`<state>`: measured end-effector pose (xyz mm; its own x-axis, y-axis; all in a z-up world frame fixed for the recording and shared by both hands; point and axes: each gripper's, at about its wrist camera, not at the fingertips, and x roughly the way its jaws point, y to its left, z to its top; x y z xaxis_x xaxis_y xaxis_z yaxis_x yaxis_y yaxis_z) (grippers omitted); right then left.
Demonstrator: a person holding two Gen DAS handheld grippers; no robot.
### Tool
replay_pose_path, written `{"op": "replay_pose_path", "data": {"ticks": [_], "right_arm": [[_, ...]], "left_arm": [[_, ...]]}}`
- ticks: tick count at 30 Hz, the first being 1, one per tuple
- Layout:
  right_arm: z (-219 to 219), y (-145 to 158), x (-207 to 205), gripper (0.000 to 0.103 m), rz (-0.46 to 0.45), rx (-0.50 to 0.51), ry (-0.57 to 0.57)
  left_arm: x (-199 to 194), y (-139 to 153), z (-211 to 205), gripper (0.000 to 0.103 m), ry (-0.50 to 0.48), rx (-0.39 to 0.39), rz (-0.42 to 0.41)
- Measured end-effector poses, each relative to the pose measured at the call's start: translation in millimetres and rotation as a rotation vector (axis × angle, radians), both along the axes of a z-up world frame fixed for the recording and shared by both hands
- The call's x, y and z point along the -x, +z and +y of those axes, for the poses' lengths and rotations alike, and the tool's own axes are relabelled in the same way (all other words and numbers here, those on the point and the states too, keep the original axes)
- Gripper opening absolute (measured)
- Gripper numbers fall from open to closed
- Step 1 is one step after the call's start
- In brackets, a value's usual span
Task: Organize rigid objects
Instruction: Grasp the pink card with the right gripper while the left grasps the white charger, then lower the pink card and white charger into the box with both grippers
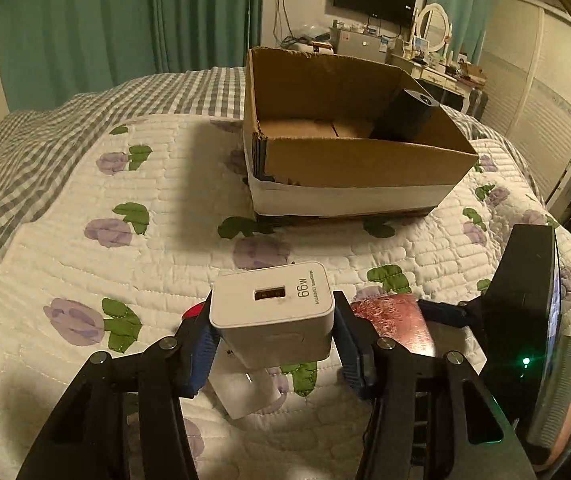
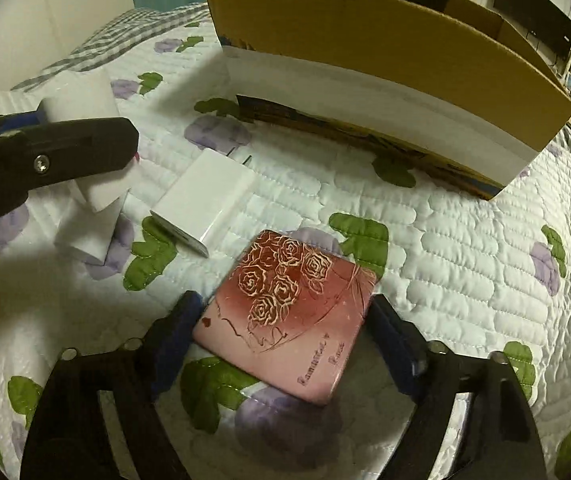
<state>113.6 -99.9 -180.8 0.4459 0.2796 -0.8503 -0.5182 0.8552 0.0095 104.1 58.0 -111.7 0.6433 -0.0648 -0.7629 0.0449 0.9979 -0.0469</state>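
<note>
L gripper [image 1: 271, 320]: clamped on 66W charger [image 1: 273, 308], held above quilt [image 1: 85, 280].
R gripper [image 2: 285, 336]: closed on both sides of pink rose case [image 2: 285, 316], case low over quilt.
Cardboard box [image 1: 349, 160]: ahead, black obj [image 1: 401, 116] already inside at R end.
Second white charger [image 2: 205, 200]: lying on quilt, not yet taken.
Step tip: charger to be kept level, carried over near wall, lowered into free L part before release.

Left tool [image 1: 272, 320] raised above the bed, fingers [image 1: 199, 354] pressed on both sides of a white charger [image 1: 273, 312]. Right tool [image 2: 285, 332] held low, fingers [image 2: 395, 350] closed against a pink rose-patterned tin [image 2: 285, 320].
</note>
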Motion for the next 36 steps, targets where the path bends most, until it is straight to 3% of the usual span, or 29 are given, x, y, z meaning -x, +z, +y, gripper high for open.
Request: {"op": "replay_pose_path", "data": {"ticks": [7, 17, 18, 19, 20, 24, 31, 34, 36], "right_arm": [[-13, 15, 12, 0.074, -0.036, -0.038, -0.008], [-41, 67, 24, 0.068, -0.130, -0.125, -0.031], [-45, 75, 24, 0.042, -0.143, -0.144, -0.022], [-43, 78, 22, 0.010, -0.152, -0.119, -0.030], [-41, 79, 21, 0.000, -0.176, -0.071, -0.039], [-48, 64, 11, 0.000, -0.084, -0.104, -0.035], [-57, 59, 2, 0.003, -0.029, -0.182, -0.039], [-50, 50, -7, 0.068, -0.014, -0.174, -0.062], [-46, 50, -9, 0.068, -0.035, -0.199, -0.071]], "left_arm": [[5, 4, -3, 0.053, 0.002, -0.015, -0.017], [14, 32, -15, 0.053, -0.010, -0.037, -0.066], [14, 37, -16, 0.053, -0.012, -0.040, -0.075], [14, 42, -18, 0.053, -0.013, -0.042, -0.085], [13, 48, -19, 0.053, -0.015, -0.041, -0.095], [8, 57, -23, 0.053, -0.017, -0.044, -0.109], [2, 41, -18, 0.053, 0.010, -0.048, -0.068], [-5, 32, -11, 0.053, 0.031, -0.048, -0.053], [-7, 28, -7, 0.053, 0.040, -0.045, -0.046]]}}
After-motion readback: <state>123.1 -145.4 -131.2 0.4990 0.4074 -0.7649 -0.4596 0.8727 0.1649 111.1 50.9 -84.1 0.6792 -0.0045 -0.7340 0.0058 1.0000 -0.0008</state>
